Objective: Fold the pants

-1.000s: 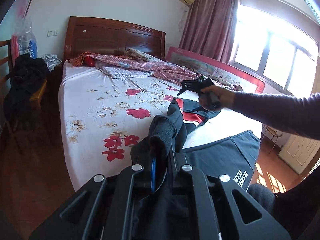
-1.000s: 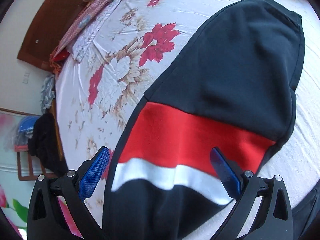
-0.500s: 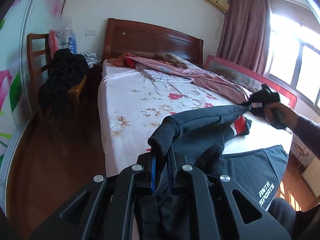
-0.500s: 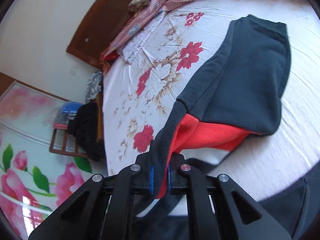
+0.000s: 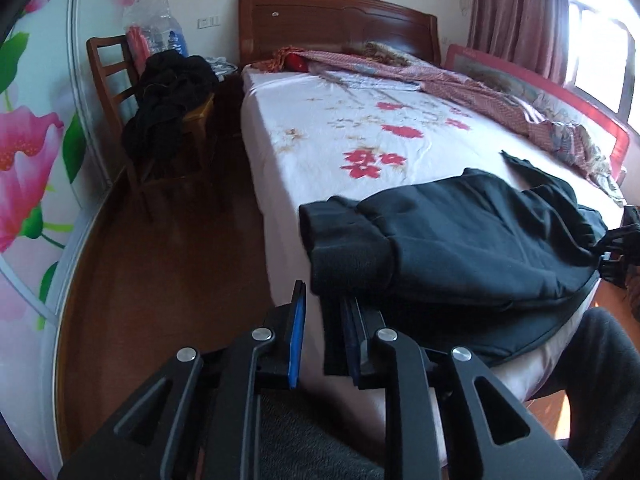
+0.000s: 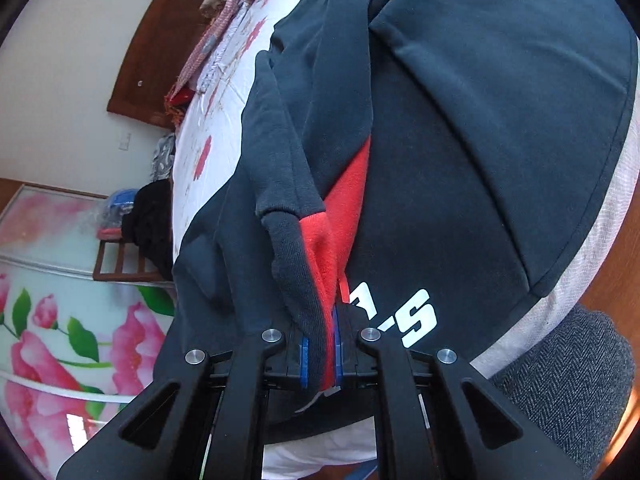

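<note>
Pants (image 5: 472,232) are now laid folded at the foot of the bed (image 5: 328,128), carried over from mid-bed. Left gripper (image 5: 324,336) jaws are opening, cuff released. Right gripper (image 6: 320,354) is clamped on the red-lined edge, previously wide open.

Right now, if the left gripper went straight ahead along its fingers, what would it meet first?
Probably the ribbed dark cuff of the black fleece pants, just beyond the opening left gripper; depth is uncertain.
</note>
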Tool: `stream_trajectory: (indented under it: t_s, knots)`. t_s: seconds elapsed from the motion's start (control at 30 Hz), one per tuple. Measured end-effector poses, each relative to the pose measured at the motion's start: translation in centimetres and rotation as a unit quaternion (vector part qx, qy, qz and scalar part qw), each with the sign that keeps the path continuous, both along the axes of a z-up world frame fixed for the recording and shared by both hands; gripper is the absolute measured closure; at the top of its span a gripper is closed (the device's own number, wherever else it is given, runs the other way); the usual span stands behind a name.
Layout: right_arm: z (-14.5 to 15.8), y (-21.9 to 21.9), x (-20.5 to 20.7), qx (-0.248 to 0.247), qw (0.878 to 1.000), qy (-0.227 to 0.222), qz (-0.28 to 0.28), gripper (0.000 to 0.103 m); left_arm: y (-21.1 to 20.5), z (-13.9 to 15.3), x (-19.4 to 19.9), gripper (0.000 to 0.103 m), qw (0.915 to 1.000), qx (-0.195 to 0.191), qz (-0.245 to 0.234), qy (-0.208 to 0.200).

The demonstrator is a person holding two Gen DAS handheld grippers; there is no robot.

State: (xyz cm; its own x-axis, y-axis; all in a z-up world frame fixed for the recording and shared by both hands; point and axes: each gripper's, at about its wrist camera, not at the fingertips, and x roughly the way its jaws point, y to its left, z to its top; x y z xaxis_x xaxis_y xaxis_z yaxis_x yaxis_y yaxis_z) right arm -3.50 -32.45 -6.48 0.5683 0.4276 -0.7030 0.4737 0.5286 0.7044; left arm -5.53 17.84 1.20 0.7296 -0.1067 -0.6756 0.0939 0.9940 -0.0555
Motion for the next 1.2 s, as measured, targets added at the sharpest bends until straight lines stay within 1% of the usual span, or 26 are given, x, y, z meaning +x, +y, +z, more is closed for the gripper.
stream_trajectory:
  t_s: [0.03, 0.07, 0.1, 0.13, 0.2, 0.27, 0.3, 0.33, 0.37, 0.4, 0.5, 0.57, 0.6, 0.63, 0.7, 0.77, 0.8, 0.83, 0.87, 0.9, 0.93, 1.0, 1.03, 1.07, 1.13, 1.2]
  knots:
    - [0.1, -0.2, -0.1, 0.009, 1.0, -0.003, -0.004, 0.096, 0.5, 0.1, -0.4, 0.079, 0.9998, 0.001, 0.021, -0.001]
    - [0.5, -0.3, -0.1, 0.01, 1.0, -0.006, -0.003, 0.096, 1.2, 0.3, -0.7, 0.072, 0.9984, 0.009, 0.056, -0.001]
    - [1.0, -0.3, -0.2, 0.004, 1.0, -0.011, 0.003, 0.096, 1.9, 0.8, -0.9, 0.06, 0.9959, 0.017, 0.088, -0.009]
    - [1.4, -0.4, -0.3, 0.003, 1.0, -0.013, 0.004, 0.096, 2.4, 1.5, -1.1, 0.047, 0.9937, 0.017, 0.108, -0.024]
    - [1.9, -0.9, -0.7, -0.006, 1.0, -0.011, 0.01, 0.096, 2.8, 3.4, -1.4, 0.035, 0.9898, 0.01, 0.133, -0.05]
    - [2.0, -1.3, -1.2, -0.007, 1.0, -0.006, 0.005, 0.096, 2.0, 5.2, -1.5, 0.029, 0.9913, -0.013, 0.115, -0.062]
    - [2.0, -1.5, -1.6, -0.01, 1.0, -0.002, 0.003, 0.096, 1.4, 5.9, -1.3, 0.019, 0.9924, -0.029, 0.102, -0.062]
    - [1.9, -1.8, -1.9, -0.017, 1.0, 0.003, 0.001, 0.096, 0.7, 6.3, -1.4, 0.017, 0.9929, -0.053, 0.085, -0.065]
    - [1.8, -2.1, -2.1, -0.019, 1.0, 0.009, -0.005, 0.096, -0.2, 6.6, -1.4, 0.016, 0.9932, -0.088, 0.047, -0.061]
    - [1.6, -2.2, -2.3, -0.017, 1.0, 0.01, -0.005, 0.096, -1.3, 6.4, -1.1, 0.013, 0.9927, -0.111, 0.008, -0.046]
    - [1.3, -1.6, -2.0, -0.025, 0.999, 0.02, 0.023, 0.096, -4.6, 4.6, -0.4, 0.012, 0.9915, -0.119, -0.052, -0.004]
    - [1.2, -1.3, -1.6, -0.031, 0.999, 0.022, 0.033, 0.096, -6.4, 3.0, 1.0, 0.012, 0.9911, -0.113, -0.065, 0.025]
    - [1.0, -1.3, -1.7, -0.03, 0.999, 0.02, 0.034, 0.096, -7.2, 2.6, 1.8, 0.012, 0.9892, -0.12, -0.079, 0.027]
    - [0.9, -1.4, -1.7, -0.032, 0.999, 0.023, 0.034, 0.096, -8.1, 2.4, 2.2, 0.012, 0.9888, -0.121, -0.084, 0.022]
    - [0.6, -1.7, -2.2, -0.03, 0.999, 0.025, 0.036, 0.096, -10.0, 2.5, 4.4, 0.012, 0.9878, -0.116, -0.103, 0.016]
    - [0.0, -1.6, -2.3, -0.025, 0.998, 0.033, 0.04, 0.096, -12.0, 2.7, 6.6, 0.012, 0.9872, -0.114, -0.112, -0.002]
    - [-0.3, -1.5, -2.3, -0.025, 0.998, 0.036, 0.042, 0.096, -13.2, 2.5, 8.0, 0.011, 0.9853, -0.114, -0.127, -0.005]
    - [-0.5, -1.5, -2.4, -0.023, 0.998, 0.036, 0.04, 0.096, -14.6, 1.9, 9.4, 0.011, 0.984, -0.107, -0.143, 0.001]
    - [-0.6, -1.6, -2.6, -0.023, 0.998, 0.037, 0.038, 0.096, -16.0, 1.3, 9.7, 0.011, 0.9844, -0.089, -0.151, 0.017]
    - [-0.7, -1.7, -2.4, -0.019, 0.998, 0.036, 0.039, 0.096, -16.8, 0.1, 10.3, 0.012, 0.9836, -0.072, -0.159, 0.047]
    - [-0.8, -1.8, -2.3, -0.017, 0.998, 0.035, 0.043, 0.095, -17.2, -1.2, 10.4, 0.016, 0.9815, -0.061, -0.165, 0.075]
    - [-1.0, -2.2, -2.5, -0.003, 0.999, 0.037, 0.035, 0.089, -16.6, -3.6, 9.3, 0.023, 0.9808, -0.038, -0.163, 0.099]
    - [-0.8, -2.3, -2.6, 0.0, 0.999, 0.039, 0.033, 0.081, -16.1, -4.2, 8.4, 0.023, 0.9801, -0.034, -0.169, 0.098]
    - [-0.4, -2.5, -2.7, -0.009, 0.999, 0.045, 0.027, 0.077, -15.8, -4.3, 7.2, 0.023, 0.9805, -0.025, -0.177, 0.081]
    - [0.9, -2.5, -2.9, -0.022, 0.999, 0.041, 0.024, 0.077, -15.6, -4.2, 5.7, 0.023, 0.9809, 0.001, -0.181, 0.071]
    - [2.4, -2.5, -2.9, -0.046, 0.998, 0.041, 0.021, 0.077, -14.8, -4.1, 4.3, 0.023, 0.9818, -0.001, -0.176, 0.072]
